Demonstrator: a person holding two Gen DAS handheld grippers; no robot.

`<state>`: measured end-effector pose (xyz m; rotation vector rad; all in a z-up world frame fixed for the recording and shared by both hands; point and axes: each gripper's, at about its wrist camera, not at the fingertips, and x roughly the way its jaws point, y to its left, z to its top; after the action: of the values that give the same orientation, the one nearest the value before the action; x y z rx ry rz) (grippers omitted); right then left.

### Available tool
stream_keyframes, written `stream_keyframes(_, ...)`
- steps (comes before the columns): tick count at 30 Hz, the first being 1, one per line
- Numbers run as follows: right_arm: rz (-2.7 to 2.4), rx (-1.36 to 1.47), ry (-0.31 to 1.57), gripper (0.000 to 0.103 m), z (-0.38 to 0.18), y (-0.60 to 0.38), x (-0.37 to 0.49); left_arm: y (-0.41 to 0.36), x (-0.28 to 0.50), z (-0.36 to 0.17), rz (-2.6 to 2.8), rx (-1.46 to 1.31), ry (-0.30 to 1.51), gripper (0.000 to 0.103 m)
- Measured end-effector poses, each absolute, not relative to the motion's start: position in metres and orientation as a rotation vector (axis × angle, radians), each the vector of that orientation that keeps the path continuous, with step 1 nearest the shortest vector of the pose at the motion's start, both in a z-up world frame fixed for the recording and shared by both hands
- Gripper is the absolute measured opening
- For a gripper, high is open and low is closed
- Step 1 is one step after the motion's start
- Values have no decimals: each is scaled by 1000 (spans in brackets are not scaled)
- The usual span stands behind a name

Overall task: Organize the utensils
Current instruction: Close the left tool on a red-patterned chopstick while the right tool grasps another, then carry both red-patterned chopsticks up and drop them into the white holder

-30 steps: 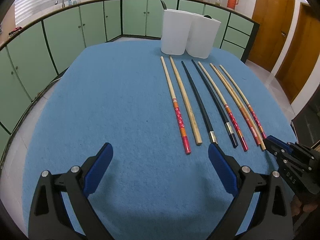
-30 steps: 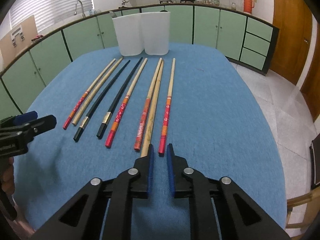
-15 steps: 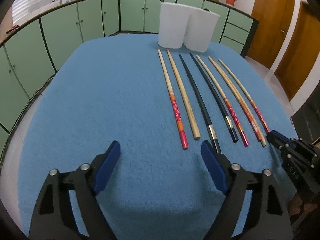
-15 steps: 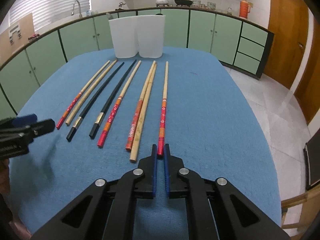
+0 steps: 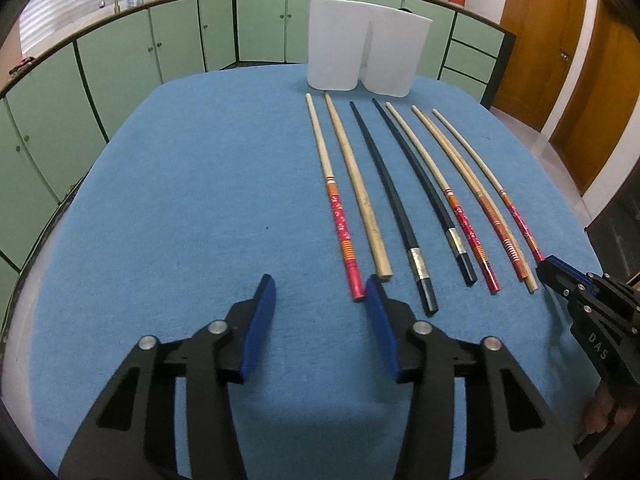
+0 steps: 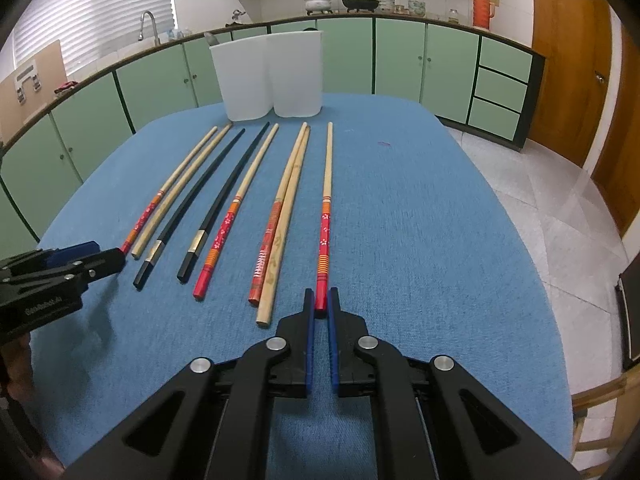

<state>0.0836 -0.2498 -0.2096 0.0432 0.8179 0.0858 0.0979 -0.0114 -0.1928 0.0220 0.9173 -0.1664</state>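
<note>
two white plastic containers stand side by side, touching, at the far edge of a table covered in blue cloth. a dark utensil handle pokes above the rim of the left one in the right wrist view; what else sits inside either cannot be told, as the walls are opaque from these angles.

eight chopsticks lie in a loose row on the cloth in front of the containers, tips pointing toward them: four with red patterned ends, two plain wooden, two black with metal bands.

the right gripper sits low at the near end of the rightmost red-ended chopstick, its blue fingers nearly closed with the red end between their tips; whether they actually pinch it cannot be told.

the left gripper hovers over the cloth with fingers spread apart and holding nothing, its right finger just beside the end of the leftmost red-ended chopstick.

green cabinets ring the room behind the table.
</note>
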Motion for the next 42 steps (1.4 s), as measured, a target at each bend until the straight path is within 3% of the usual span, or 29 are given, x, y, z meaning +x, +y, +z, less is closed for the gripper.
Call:
stream_keyframes(7, 86, 61, 816, 6, -211, -251, 84, -21, 96, -194, -162, 36, 899, 22)
stream_keyframes(9, 87, 73, 817, 6, -211, -252, 85, -21, 96, -194, -164, 29, 897, 6)
stream_keyframes(19, 85, 61, 813, 6, -202, -251, 84, -16, 92, -181, -165, 60, 858, 5)
stream_keyframes(42, 106, 43, 589, 6, -58, -275, 106, -12, 110, -27, -206, 77, 512, 5)
